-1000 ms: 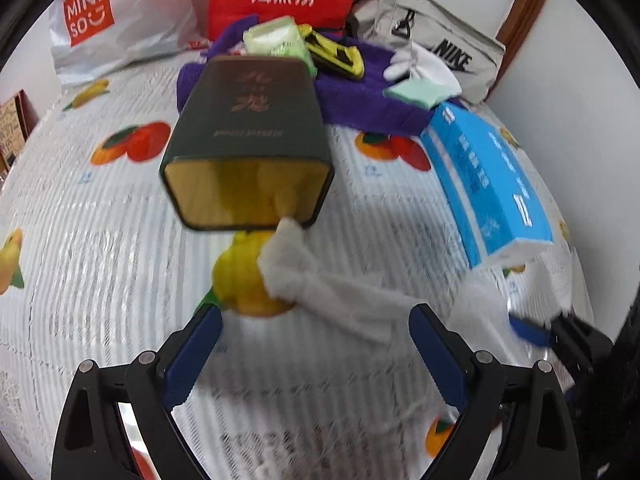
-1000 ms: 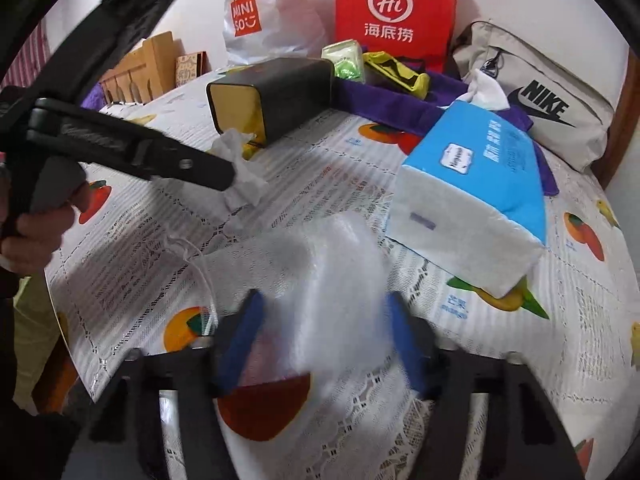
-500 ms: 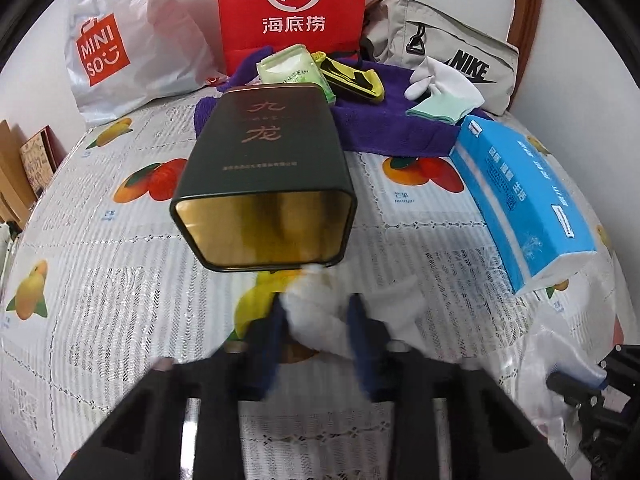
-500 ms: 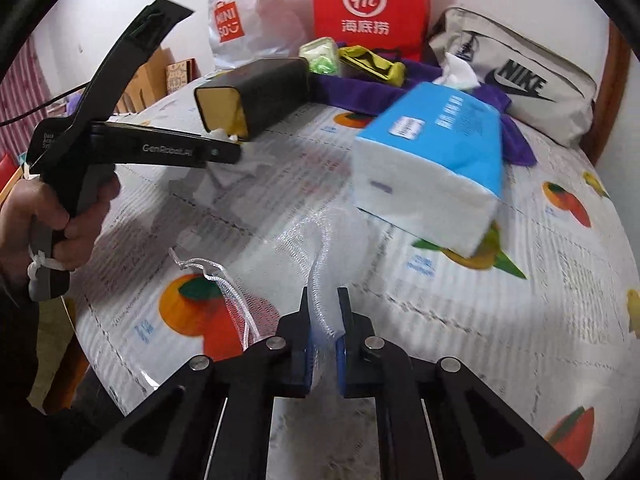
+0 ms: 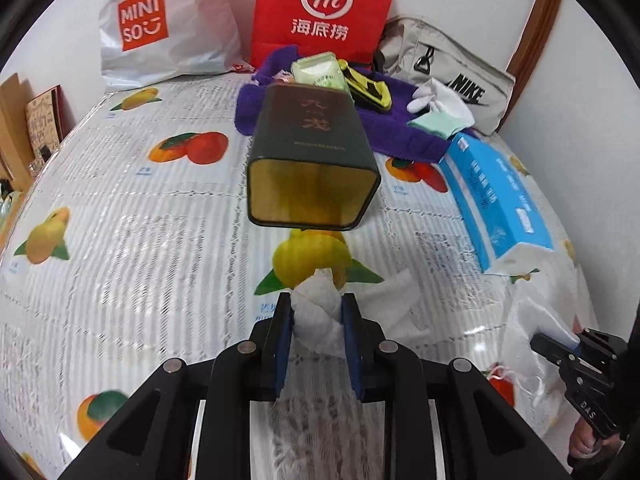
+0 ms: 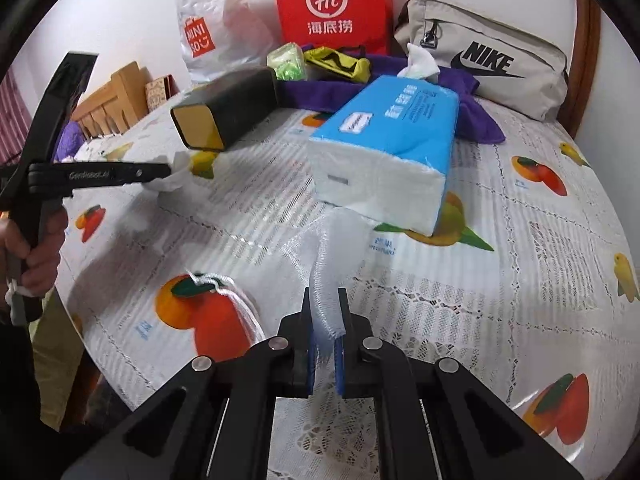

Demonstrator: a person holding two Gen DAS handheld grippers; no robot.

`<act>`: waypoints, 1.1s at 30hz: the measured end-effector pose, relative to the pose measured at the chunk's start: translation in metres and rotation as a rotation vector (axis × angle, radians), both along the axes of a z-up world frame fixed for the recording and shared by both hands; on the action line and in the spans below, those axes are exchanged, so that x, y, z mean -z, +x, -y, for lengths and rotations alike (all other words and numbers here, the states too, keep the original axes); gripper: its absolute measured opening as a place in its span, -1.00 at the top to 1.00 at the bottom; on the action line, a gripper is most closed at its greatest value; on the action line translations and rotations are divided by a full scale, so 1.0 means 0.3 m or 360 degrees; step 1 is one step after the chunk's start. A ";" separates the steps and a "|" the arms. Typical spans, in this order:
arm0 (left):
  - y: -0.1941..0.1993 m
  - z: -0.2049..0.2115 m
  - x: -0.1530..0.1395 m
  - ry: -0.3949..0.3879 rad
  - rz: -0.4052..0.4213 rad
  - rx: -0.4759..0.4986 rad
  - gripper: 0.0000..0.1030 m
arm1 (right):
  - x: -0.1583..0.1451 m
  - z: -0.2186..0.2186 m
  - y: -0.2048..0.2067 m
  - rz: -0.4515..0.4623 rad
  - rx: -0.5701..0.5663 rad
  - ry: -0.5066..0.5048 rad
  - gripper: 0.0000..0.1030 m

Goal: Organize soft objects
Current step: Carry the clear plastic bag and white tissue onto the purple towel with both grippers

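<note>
Seen from the left wrist, going left to right: one white plastic MINISO bag (image 5: 160, 28) at upper left, one red paper bag with a white Hi logo (image 5: 324, 4) at top centre, one beige Nike pouch (image 5: 452, 76) at upper right, all against the wall. One purple towel (image 5: 400, 132) below them, carrying a pale green packet (image 5: 320, 72) and a yellow and black pouch (image 5: 368, 88). One dark green rectangular tin (image 5: 312, 160) at centre, lying on its side, gold-lined open mouth toward the camera. One blue tissue pack (image 5: 496, 200) at right.

At lower centre, the left gripper (image 5: 316, 320) clamped on one crumpled white tissue (image 5: 316, 312): soft, wrinkled, bunched between the blue pads, top poking above the fingertips, a loose flap trailing right over the fruit-print tablecloth (image 5: 120, 240). Well apart from the tin's mouth, over a printed yellow fruit.

At lower right, the right gripper (image 5: 560, 350) holding one sheer white mesh bag (image 5: 532, 320).

From the right wrist: the left gripper (image 6: 170, 170) at left edge, tissue (image 6: 172, 178) at its tip, near the tin (image 6: 228, 108). At lower centre, the right gripper (image 6: 324, 320) pinched shut on the mesh bag (image 6: 332, 248), translucent and gathered into a narrow fold, its white drawstring (image 6: 224, 288) lying on the cloth to the left, its far end just beside the tissue pack (image 6: 388, 152).
</note>
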State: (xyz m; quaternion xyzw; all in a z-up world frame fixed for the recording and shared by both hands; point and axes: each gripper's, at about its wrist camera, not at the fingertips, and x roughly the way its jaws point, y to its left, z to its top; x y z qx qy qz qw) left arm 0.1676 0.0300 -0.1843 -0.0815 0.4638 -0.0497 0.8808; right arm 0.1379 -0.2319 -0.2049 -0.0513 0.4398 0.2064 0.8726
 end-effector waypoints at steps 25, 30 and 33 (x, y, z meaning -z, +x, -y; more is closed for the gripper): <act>0.063 -0.029 -0.269 -0.0006 0.0159 -0.0032 0.55 | -0.324 0.008 0.118 0.0246 -0.0041 0.0114 0.88; 0.133 -0.032 -0.299 0.0005 0.0152 -0.0032 0.55 | -0.374 -0.001 0.213 0.0274 -0.0028 0.0113 0.88; 0.174 -0.037 -0.318 0.0004 0.0159 -0.0022 0.55 | -0.397 -0.006 0.274 0.0291 -0.0014 0.0109 0.88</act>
